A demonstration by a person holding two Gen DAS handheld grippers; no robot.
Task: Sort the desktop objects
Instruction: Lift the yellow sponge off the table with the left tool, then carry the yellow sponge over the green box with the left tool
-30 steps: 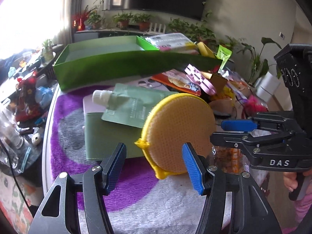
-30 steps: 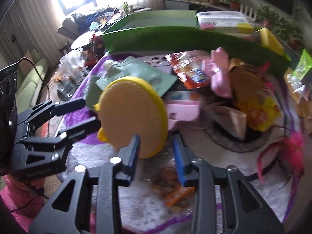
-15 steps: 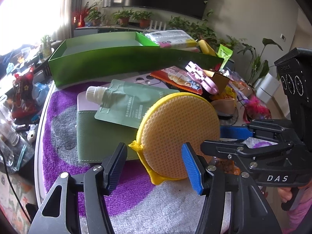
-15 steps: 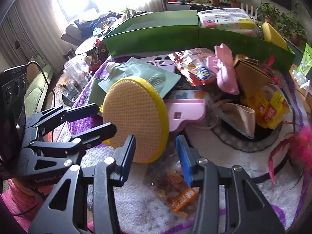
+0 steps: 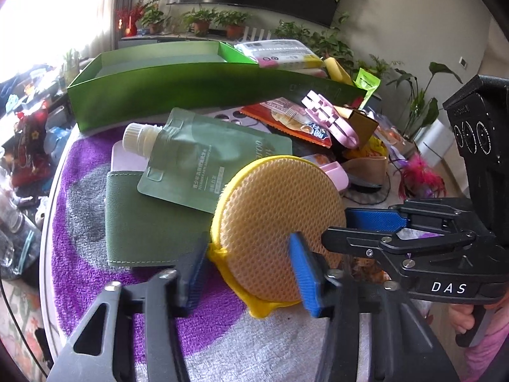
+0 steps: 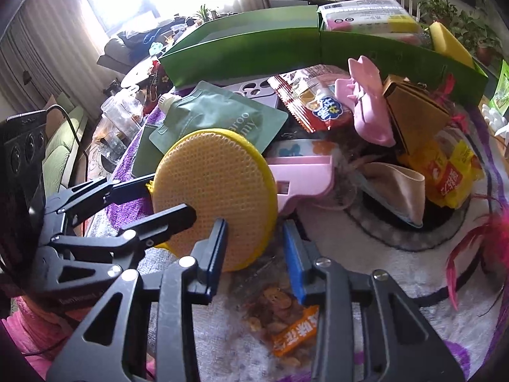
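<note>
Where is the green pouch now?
In the left wrist view, centre-left: the pouch lies on the wallet, between the green box and the scrubber.

Bare mat (image 5: 222, 343) lies open near the claws; clutter (image 6: 366, 111) and the green box (image 5: 191, 92) crowd beyond.

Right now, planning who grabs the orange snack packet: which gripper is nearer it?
Right. The right gripper hovers just over the orange snack packet; the left gripper sits farther left, at the yellow pad.
</note>
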